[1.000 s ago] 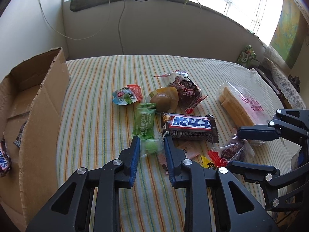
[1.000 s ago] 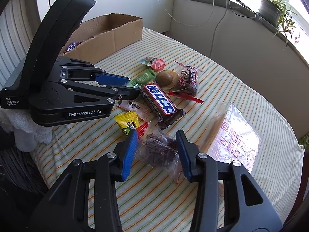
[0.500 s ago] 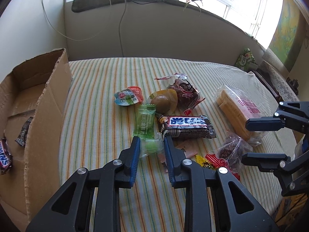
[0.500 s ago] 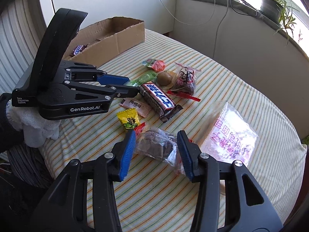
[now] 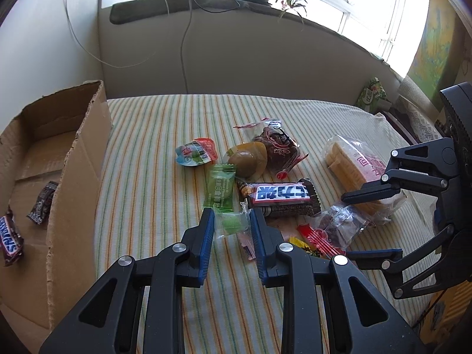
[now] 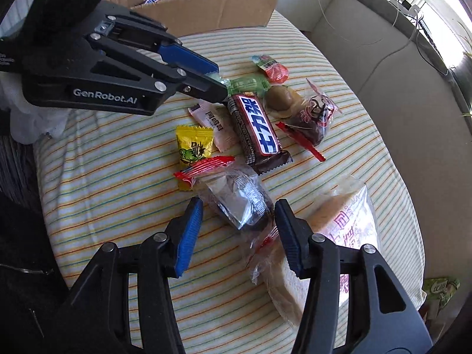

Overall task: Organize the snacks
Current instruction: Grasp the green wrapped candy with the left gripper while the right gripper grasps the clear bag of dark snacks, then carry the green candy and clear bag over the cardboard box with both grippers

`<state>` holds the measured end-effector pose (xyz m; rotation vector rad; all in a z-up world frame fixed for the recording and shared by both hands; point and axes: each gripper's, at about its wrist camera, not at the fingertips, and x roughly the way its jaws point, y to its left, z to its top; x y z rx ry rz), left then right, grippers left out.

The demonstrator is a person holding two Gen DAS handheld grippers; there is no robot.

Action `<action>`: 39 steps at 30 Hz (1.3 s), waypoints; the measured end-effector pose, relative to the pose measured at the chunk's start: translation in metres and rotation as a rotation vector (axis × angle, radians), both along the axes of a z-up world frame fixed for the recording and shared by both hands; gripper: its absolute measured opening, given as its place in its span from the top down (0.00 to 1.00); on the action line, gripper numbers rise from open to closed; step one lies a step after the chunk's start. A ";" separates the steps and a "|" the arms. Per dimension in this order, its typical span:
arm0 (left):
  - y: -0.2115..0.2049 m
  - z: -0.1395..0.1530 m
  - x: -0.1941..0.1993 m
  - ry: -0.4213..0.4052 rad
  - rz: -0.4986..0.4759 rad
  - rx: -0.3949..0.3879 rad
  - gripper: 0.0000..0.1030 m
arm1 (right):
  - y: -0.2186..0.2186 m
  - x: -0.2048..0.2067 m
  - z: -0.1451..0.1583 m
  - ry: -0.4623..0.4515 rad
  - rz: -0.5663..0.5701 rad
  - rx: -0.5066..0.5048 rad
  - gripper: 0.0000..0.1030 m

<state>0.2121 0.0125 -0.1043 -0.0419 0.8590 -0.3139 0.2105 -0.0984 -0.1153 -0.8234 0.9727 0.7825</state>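
Snacks lie in a heap on the striped cloth (image 5: 147,183). My left gripper (image 5: 231,224) has its jaws on either side of a small clear-wrapped green candy (image 5: 231,224), close to it; contact is unclear. My right gripper (image 6: 239,209) is open around a clear packet of dark dried fruit (image 6: 239,200), not squeezing it. Nearby lie a Snickers bar (image 6: 256,126), a green packet (image 5: 221,190), a brown egg pack (image 5: 246,159), a yellow candy (image 6: 194,146) and a bread bag (image 6: 333,236).
An open cardboard box (image 5: 59,159) stands at the left with a Snickers (image 5: 10,240) and a dark candy (image 5: 41,202) inside. A jelly cup (image 5: 196,155) and a dark fruit bag (image 5: 277,147) lie farther back. The wall and windowsill are behind.
The right gripper has tilted down and come closer over the dried fruit packet, its jaws a little wider. The left gripper stays at the green candy, and its view has pulled back slightly.
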 end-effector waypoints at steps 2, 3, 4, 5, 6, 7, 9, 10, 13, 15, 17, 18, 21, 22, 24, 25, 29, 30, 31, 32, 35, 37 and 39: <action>0.000 0.001 -0.001 -0.003 0.001 -0.005 0.77 | -0.001 0.001 0.004 0.010 -0.003 0.018 0.58; 0.001 0.002 -0.001 -0.005 0.001 -0.010 0.77 | -0.001 0.001 0.005 0.013 -0.004 0.024 0.58; 0.001 0.003 -0.002 -0.008 0.002 -0.012 0.77 | -0.001 0.002 0.006 0.014 -0.006 0.024 0.59; 0.001 0.003 -0.002 -0.011 0.002 -0.012 0.77 | 0.000 0.001 0.006 0.010 -0.010 0.020 0.61; 0.002 0.004 -0.004 -0.015 0.002 -0.013 0.77 | 0.000 0.001 0.006 0.002 -0.017 0.018 0.61; 0.003 0.005 -0.004 -0.018 0.002 -0.016 0.77 | -0.001 0.000 0.007 0.001 -0.024 0.025 0.61; 0.003 0.009 -0.007 -0.026 0.002 -0.026 0.77 | -0.004 -0.003 0.014 0.002 -0.037 0.052 0.62; 0.004 0.011 -0.007 -0.032 0.001 -0.032 0.77 | -0.005 -0.004 0.018 -0.008 -0.043 0.064 0.62; 0.010 0.021 -0.015 -0.063 0.004 -0.040 0.77 | -0.006 -0.006 0.032 -0.031 -0.061 0.093 0.62; 0.012 0.027 -0.017 -0.088 0.012 -0.045 0.77 | -0.005 -0.006 0.041 -0.048 -0.071 0.110 0.62; 0.019 0.034 -0.020 -0.106 0.021 -0.059 0.77 | -0.001 -0.006 0.049 -0.065 -0.078 0.124 0.62; 0.023 0.037 -0.021 -0.116 0.029 -0.066 0.77 | 0.001 -0.006 0.053 -0.074 -0.082 0.132 0.62; 0.037 0.048 -0.022 -0.147 0.057 -0.077 0.77 | 0.010 -0.005 0.064 -0.093 -0.081 0.162 0.62; 0.042 0.050 -0.023 -0.158 0.072 -0.076 0.77 | 0.014 -0.006 0.068 -0.102 -0.079 0.170 0.62; 0.054 0.055 -0.023 -0.175 0.102 -0.085 0.77 | 0.023 -0.003 0.074 -0.108 -0.074 0.189 0.62; 0.061 0.057 -0.023 -0.183 0.117 -0.089 0.77 | 0.028 -0.003 0.076 -0.111 -0.072 0.200 0.62; 0.088 0.065 -0.024 -0.222 0.189 -0.078 0.77 | 0.047 -0.001 0.085 -0.119 -0.065 0.243 0.62; 0.095 0.066 -0.025 -0.227 0.206 -0.080 0.77 | 0.052 -0.002 0.086 -0.115 -0.058 0.255 0.62; 0.103 0.067 -0.025 -0.228 0.225 -0.082 0.77 | 0.058 -0.002 0.087 -0.116 -0.051 0.266 0.62; 0.110 0.066 -0.023 -0.227 0.244 -0.088 0.77 | 0.064 -0.003 0.089 -0.113 -0.041 0.278 0.62; 0.133 0.065 -0.018 -0.208 0.288 -0.120 0.77 | 0.083 -0.006 0.089 -0.109 -0.007 0.299 0.62; 0.144 0.063 -0.016 -0.202 0.310 -0.118 0.77 | 0.096 -0.007 0.088 -0.104 0.010 0.307 0.62; 0.153 0.063 -0.014 -0.195 0.331 -0.119 0.77 | 0.109 -0.009 0.087 -0.101 0.031 0.312 0.62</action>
